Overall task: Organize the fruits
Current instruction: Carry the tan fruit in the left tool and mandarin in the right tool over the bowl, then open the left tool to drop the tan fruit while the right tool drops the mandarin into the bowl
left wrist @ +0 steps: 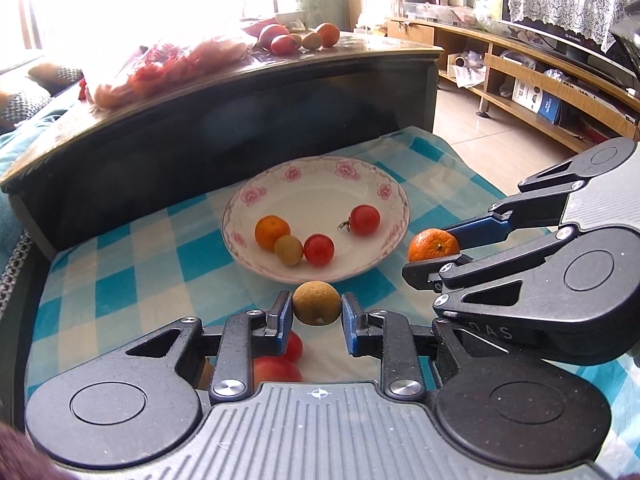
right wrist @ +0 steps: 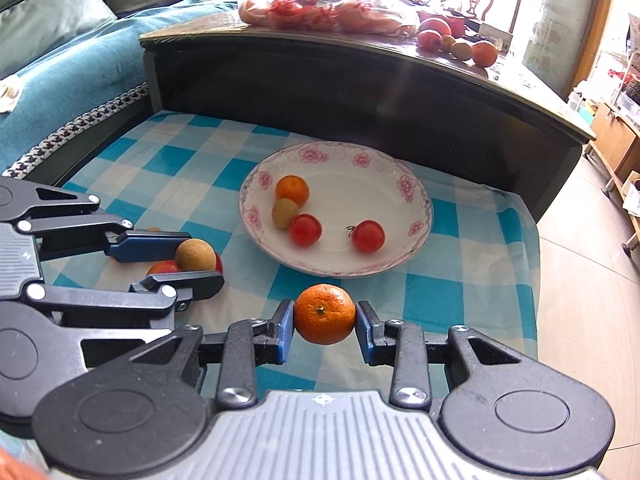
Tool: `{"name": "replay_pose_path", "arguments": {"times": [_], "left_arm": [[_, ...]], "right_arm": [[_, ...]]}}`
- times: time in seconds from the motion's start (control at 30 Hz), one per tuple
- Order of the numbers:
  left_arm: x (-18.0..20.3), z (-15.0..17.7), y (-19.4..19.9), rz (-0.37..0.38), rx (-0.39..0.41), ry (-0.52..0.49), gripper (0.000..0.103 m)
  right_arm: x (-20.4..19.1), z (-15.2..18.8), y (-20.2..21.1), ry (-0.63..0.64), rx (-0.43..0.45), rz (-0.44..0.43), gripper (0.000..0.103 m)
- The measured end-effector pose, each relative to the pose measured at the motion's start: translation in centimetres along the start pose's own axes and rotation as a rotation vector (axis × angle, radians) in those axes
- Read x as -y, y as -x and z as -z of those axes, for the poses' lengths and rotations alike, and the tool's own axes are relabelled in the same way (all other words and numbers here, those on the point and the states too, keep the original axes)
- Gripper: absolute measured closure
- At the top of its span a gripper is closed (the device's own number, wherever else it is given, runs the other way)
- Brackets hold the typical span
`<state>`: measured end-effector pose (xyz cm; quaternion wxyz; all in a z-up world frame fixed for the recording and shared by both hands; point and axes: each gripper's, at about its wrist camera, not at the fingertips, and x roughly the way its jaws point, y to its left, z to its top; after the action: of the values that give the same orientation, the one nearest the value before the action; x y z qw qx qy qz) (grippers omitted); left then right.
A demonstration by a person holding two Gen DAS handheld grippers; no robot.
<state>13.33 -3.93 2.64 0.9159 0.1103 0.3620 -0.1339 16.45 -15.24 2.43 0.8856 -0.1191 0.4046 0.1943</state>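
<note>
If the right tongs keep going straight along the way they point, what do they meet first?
Probably the near rim of the flowered plate, which lies straight ahead of the right tongs, shut on the mandarin. Only checked cloth lies between; depth is uncertain.

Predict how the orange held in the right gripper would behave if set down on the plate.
The orange looks round, so it would probably roll toward the plate's dished centre. Its dimpled skin likely grips the right gripper's pads. It may nudge the tomatoes there.

Two wrist fisheyes, angled down, close over the checked cloth (left wrist: pixel 120 264), sharing the flowered plate (right wrist: pixel 404 248)
</note>
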Motion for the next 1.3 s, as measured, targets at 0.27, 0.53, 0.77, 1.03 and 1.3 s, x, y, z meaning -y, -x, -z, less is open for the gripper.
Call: {"name": "replay_pose_path", "arguments": {"times": [0.27,0.53,0.77,1.03,1.3], "left_arm": [[-0.3,-1.3,-1.5,0.005,0.005,-0.005,0.07],[-0.6,-2.5,-3.3,0.012,0.009,-0.008,0.071],[-0.9,-3.1,-4.7,0.016,0.006,-0.013,0.071],[-1.1,-3.3,-5.8,0.02,0.001,-0.011,0.071],[-1.3,-3.2,-7.0,0.025,-0.011,0.007,0.071]], "right_arm": [[0.9,-1.1,-0.9,-0.031,0.02,0.022,0.067],[2.3,-2.1,-2.2,-0.059,0.027,0.045,0.067],[3.0,-2.8,-3.5,-0.064,0.032,0.059,0.067],[3.8,-3.3,-4.7,-0.075,0.033,0.063,0.067],[4.2,-3.3,-6.1,-0.08,0.015,0.055,0.067]]}}
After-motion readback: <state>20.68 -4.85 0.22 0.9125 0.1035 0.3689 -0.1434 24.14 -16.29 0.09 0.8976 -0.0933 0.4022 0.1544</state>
